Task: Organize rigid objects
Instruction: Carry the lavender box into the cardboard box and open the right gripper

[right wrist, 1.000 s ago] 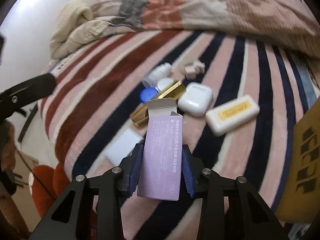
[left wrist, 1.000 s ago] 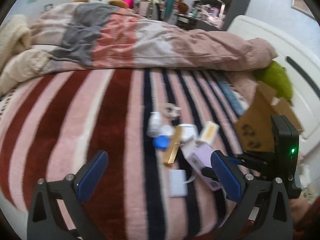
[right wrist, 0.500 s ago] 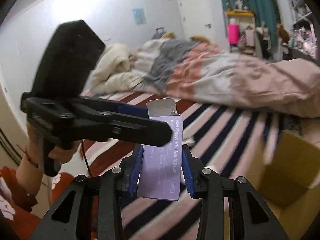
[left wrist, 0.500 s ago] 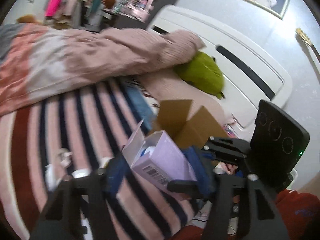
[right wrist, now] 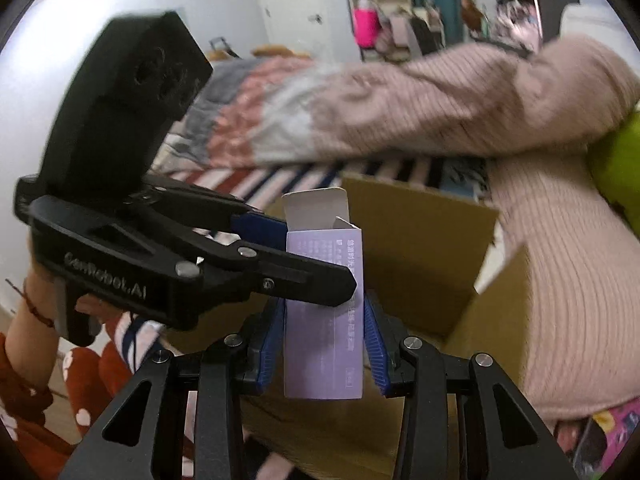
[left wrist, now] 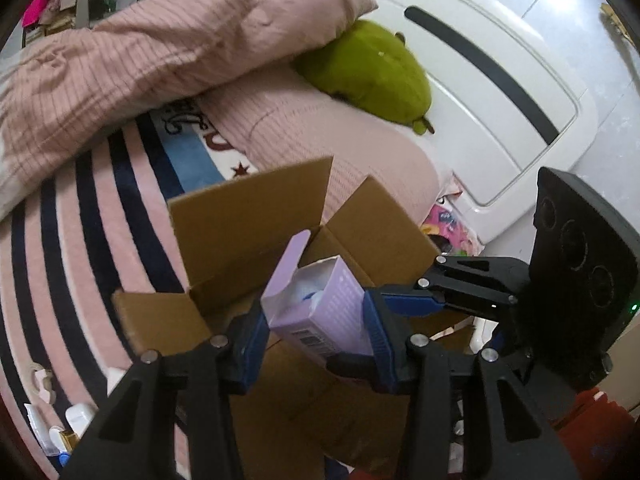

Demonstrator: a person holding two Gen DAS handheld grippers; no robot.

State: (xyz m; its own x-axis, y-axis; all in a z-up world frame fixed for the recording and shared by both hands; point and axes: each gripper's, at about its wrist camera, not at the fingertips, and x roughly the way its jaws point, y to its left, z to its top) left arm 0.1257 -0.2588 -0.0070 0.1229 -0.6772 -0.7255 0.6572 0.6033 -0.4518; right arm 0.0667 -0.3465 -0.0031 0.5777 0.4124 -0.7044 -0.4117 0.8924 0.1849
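Lilac carton [left wrist: 320, 312] sits above the open cardboard box [left wrist: 248, 216], pinched between the right gripper [right wrist: 324, 334] and the left gripper [left wrist: 316, 332], whose jaws are closing on it.

- The purple box [right wrist: 324, 312] was low over the striped blanket [left wrist: 72, 240] a second ago. Now it is up over the open cardboard box [left wrist: 248, 216].
- The left gripper [left wrist: 316, 320] was wide open with nothing in it. Now its jaws are closing on the purple box, one blue pad on each side.
- The right gripper [right wrist: 324, 344] came along with the purple box.
- The small things on the blanket [left wrist: 76, 416] were in the middle of the left view. Now they sit at its bottom left edge.
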